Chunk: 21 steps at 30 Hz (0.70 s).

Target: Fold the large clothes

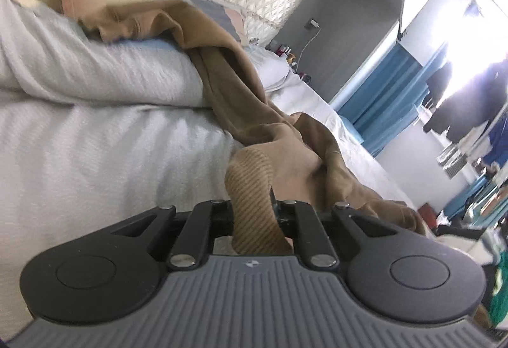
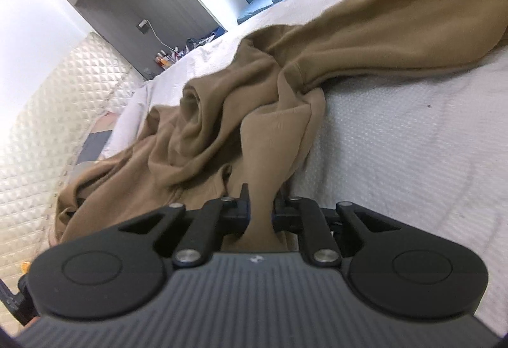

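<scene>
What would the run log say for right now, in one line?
step: lift to fold | left gripper: shut on brown sweatshirt ribbed hem | right gripper: shut on brown sweatshirt | surface: white bed

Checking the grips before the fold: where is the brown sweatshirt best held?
By its edges. The left gripper is shut on the ribbed hem of the brown sweatshirt, and the right gripper is shut on a smooth bunched edge. The rest lies crumpled on the white bedspread.
</scene>
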{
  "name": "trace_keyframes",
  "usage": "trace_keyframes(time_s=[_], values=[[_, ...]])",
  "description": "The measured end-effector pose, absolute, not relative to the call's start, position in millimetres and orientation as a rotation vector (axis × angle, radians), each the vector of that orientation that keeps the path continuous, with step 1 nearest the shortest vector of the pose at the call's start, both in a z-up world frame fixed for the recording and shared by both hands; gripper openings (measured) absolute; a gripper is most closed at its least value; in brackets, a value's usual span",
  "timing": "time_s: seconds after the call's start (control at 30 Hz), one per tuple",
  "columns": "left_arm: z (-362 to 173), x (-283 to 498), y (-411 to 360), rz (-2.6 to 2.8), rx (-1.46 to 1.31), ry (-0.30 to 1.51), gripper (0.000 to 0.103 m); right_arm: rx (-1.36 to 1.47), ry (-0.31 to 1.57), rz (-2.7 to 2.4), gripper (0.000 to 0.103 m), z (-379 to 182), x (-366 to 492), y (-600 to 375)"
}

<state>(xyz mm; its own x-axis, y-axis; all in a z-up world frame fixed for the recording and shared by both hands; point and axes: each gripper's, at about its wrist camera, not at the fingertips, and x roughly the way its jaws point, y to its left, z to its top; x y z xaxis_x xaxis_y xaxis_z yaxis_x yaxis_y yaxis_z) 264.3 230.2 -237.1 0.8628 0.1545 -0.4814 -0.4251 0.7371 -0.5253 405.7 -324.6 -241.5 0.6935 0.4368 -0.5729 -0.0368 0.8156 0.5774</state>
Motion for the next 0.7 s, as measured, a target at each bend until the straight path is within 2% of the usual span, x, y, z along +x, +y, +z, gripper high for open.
trace_keyframes(time_s=[0.27, 0.47, 0.57, 0.63, 0.67, 0.7], values=[[-221.7, 201.3, 216.8, 0.381, -0.686, 0.509, 0.014, 0.502, 0.816, 0.294, 0.013, -216.0, 349.7, -329.8], [-233.7, 200.8, 201.6, 0.374, -0.636, 0.652, 0.019, 0.508, 0.940, 0.242, 0.016, -243.3, 337.1, -332.7], [-236.2, 197.9, 198.5, 0.388, -0.627, 0.686, 0.031, 0.499, 0.979, 0.226, 0.020, -249.7, 340.4, -327.4], [-227.1, 189.6, 193.3, 0.424, -0.583, 0.664, 0.049, 0.467, 0.986, 0.230, 0.021, -246.5, 341.3, -323.5], [-221.2, 184.3, 190.6, 0.433, -0.559, 0.649, 0.053, 0.458, 0.988, 0.235, 0.024, -244.2, 339.6, -323.5], [-214.3, 179.4, 187.1, 0.424, -0.541, 0.628, 0.056, 0.458, 0.992, 0.232, 0.033, -241.3, 339.9, -324.8]])
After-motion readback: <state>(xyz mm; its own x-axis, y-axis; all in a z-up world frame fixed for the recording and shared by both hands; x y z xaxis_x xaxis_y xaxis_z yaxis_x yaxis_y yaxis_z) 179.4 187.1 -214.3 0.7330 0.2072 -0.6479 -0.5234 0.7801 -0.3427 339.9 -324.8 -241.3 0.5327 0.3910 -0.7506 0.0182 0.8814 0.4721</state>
